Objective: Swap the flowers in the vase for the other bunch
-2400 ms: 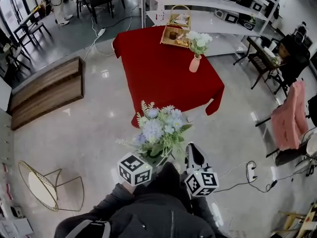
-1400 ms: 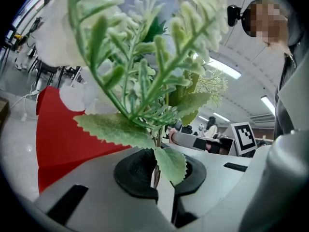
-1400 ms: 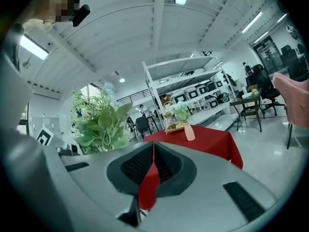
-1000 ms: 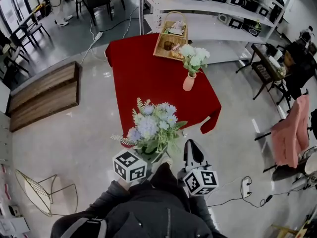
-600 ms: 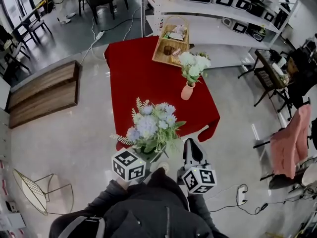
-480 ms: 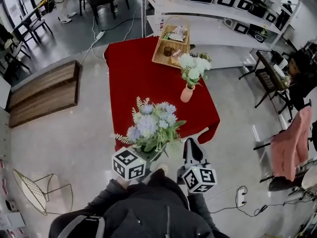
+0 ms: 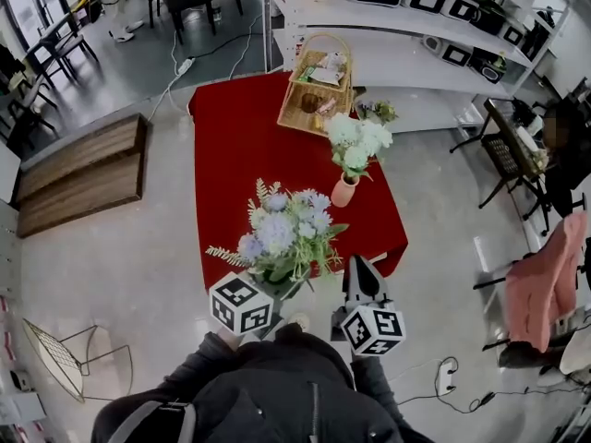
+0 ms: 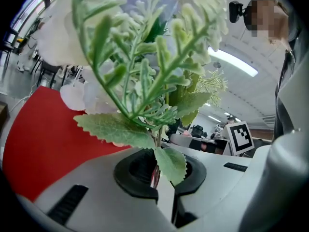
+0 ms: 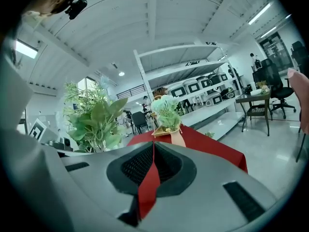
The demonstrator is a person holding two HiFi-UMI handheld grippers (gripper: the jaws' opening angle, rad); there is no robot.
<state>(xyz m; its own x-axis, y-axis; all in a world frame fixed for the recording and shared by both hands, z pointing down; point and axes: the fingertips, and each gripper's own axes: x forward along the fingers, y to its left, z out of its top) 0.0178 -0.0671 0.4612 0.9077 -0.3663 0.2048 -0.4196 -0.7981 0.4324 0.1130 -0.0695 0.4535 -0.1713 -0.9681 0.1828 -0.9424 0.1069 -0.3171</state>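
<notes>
A pink vase with white flowers stands near the right front of the red table. My left gripper is shut on the stems of a blue and lavender bunch, held upright just short of the table's near edge. In the left gripper view the stems are pinched between the jaws, and leaves hide most of the scene. My right gripper is shut and holds nothing, beside the bunch. In the right gripper view the vase and its white flowers lie straight ahead of that gripper.
A wicker basket sits at the table's far side. White shelving with appliances stands behind it. A pink-draped chair is at the right, a low wooden platform at the left, and a cable lies on the floor.
The table and vase have come nearer in the head view. Both grippers have travelled forward together, with the blue bunch still held in the left one.
</notes>
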